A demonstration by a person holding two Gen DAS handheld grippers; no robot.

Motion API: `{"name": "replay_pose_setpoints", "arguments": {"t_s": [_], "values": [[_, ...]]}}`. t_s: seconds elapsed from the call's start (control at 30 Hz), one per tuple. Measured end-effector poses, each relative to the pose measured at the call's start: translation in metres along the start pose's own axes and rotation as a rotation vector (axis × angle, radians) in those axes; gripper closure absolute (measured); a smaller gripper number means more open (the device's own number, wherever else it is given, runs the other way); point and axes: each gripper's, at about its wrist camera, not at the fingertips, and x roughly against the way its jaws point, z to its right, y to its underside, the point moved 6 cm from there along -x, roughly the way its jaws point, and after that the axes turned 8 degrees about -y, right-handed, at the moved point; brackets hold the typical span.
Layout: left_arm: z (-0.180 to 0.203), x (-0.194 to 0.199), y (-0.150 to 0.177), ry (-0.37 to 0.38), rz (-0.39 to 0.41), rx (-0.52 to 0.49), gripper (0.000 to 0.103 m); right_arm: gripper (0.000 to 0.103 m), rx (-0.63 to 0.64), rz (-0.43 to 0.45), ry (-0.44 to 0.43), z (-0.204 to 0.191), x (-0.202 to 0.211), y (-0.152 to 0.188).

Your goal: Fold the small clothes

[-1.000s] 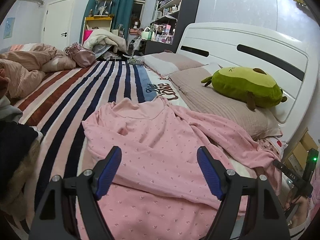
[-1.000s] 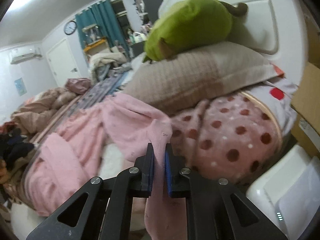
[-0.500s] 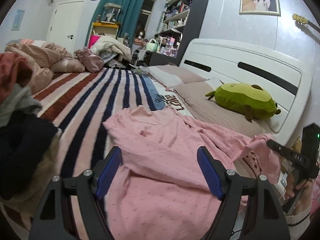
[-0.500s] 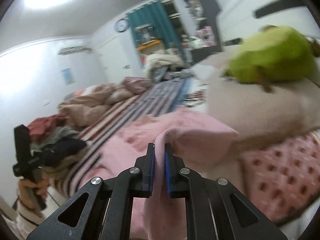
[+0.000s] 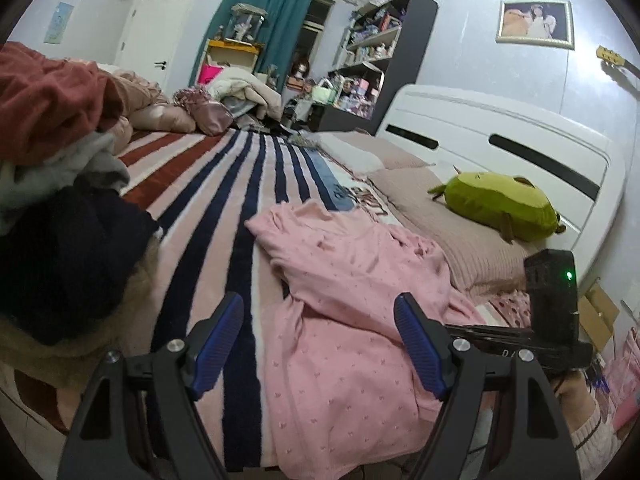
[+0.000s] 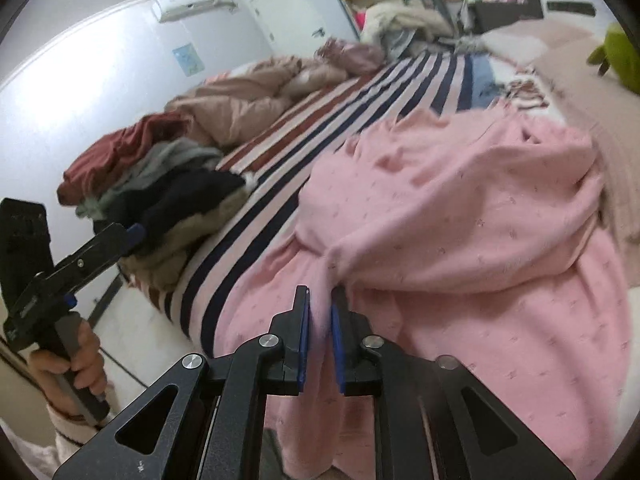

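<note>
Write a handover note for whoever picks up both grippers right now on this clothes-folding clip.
Right gripper: shut on a sleeve of the pink top, carrying it across the body.
Left gripper: open, empty, hovering above the top's lower half.
The top lies on the striped blanket; a clothes pile sits at the bed's left edge.
Done: sleeve fold under way.
Left: lay the sleeve down, fold the other side, fold the body.

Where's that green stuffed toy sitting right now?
In the left wrist view, the green avocado-shaped plush toy lies at the right on a beige ribbed pillow, against the white headboard.
</note>
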Motion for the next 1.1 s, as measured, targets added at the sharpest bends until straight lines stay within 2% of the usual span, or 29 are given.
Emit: {"name": "replay_pose_setpoints", "arguments": {"t_s": [0.07,0.1,0.17,0.23,0.33,0.43,0.5,0.57,0.63,0.7,0.77,0.83,0.87,0.97,1.03,1.1], "values": [[0.004,-0.004,0.002,0.004,-0.012,-0.012,0.028,0.088,-0.007,-0.015,-0.017,0.003,0.002,0.004],[0.007,-0.006,0.003,0.008,-0.014,-0.014,0.028,0.084,-0.008,-0.003,-0.017,0.003,0.007,0.004],[0.014,-0.010,0.004,0.034,-0.026,-0.016,0.028,0.083,-0.010,0.036,-0.005,0.006,0.023,0.002],[0.024,-0.015,0.005,0.049,-0.041,-0.036,0.028,0.075,-0.020,0.085,0.002,0.014,0.046,-0.002],[0.040,-0.028,0.010,0.075,-0.074,-0.055,0.028,0.072,-0.020,0.139,0.071,0.030,0.079,-0.006],[0.058,-0.049,0.024,0.111,-0.145,-0.065,0.029,0.069,-0.030,0.181,0.129,0.044,0.103,-0.002],[0.071,-0.064,0.039,0.141,-0.207,-0.073,0.029,0.068,-0.063,0.208,0.118,0.055,0.115,0.005],[0.086,-0.076,0.055,0.205,-0.276,-0.064,0.029,0.068,-0.099,0.219,0.097,0.063,0.122,0.013],[0.100,-0.086,0.070,0.243,-0.338,-0.062,0.036,0.068,-0.115,0.226,0.078,0.069,0.127,0.020],[0.109,-0.094,0.082,0.209,-0.383,-0.087,0.045,0.068,-0.134,0.233,0.055,0.076,0.129,0.027],[0.113,-0.097,0.090,0.162,-0.410,-0.119,0.061,0.068,-0.151,0.239,0.035,0.083,0.131,0.032],[0.109,-0.093,0.088,0.147,-0.407,-0.116,0.092,0.068,-0.164,0.237,0.033,0.089,0.131,0.035],[0.103,-0.088,0.082,0.147,-0.401,-0.090,0.098,0.068,-0.170,0.234,0.038,0.092,0.132,0.035],[0.081,-0.075,0.069,0.098,-0.359,-0.061,0.101,0.068,-0.176,0.234,0.039,0.096,0.132,0.035],[0.062,-0.064,0.057,0.039,-0.321,-0.057,0.101,0.068,-0.180,0.240,0.033,0.098,0.133,0.033],[0.043,-0.057,0.049,0.021,-0.304,-0.026,0.101,0.068,-0.178,0.246,0.036,0.098,0.134,0.030]]}}
